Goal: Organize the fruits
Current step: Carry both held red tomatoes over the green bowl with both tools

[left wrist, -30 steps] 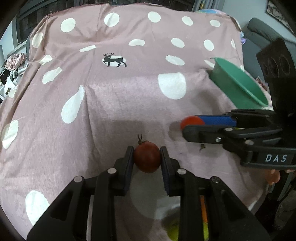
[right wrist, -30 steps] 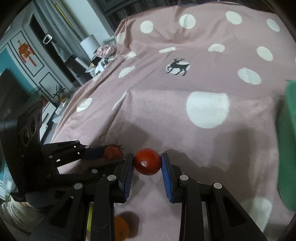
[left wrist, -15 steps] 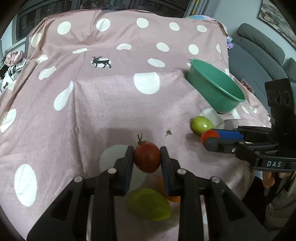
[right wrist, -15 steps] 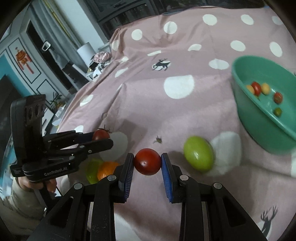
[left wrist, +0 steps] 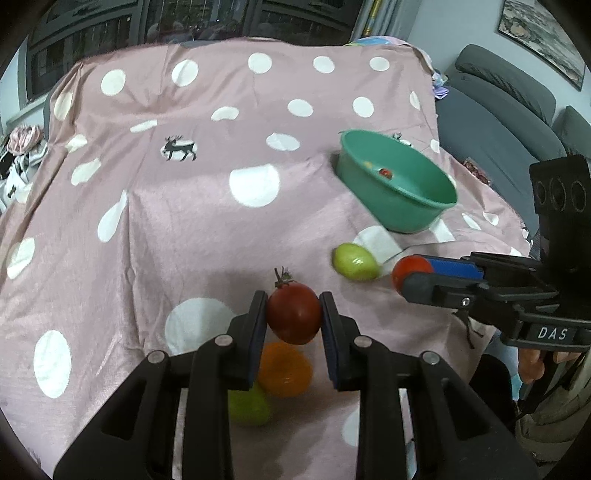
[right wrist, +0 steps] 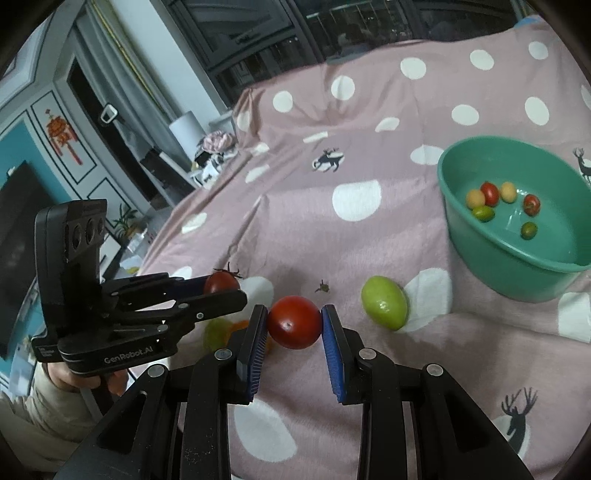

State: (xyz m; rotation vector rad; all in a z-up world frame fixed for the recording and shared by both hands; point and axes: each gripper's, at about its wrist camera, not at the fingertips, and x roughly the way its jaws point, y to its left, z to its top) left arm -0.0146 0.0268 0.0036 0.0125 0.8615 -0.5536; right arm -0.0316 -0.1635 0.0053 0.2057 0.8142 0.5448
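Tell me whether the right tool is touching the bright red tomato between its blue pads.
Touching. The right wrist view shows the right tool with both blue pads pressed against the sides of the bright red tomato, lifted clear of the pink cloth.

A pink cloth (left wrist: 192, 221) with white dots and small deer covers the surface. Beyond its far edge stand dark windows (right wrist: 332, 33). A grey sofa (left wrist: 498, 110) sits right; on the left, a teal wall (right wrist: 22, 147), grey curtain (right wrist: 122, 81) and perhaps a dark screen (right wrist: 18, 221).
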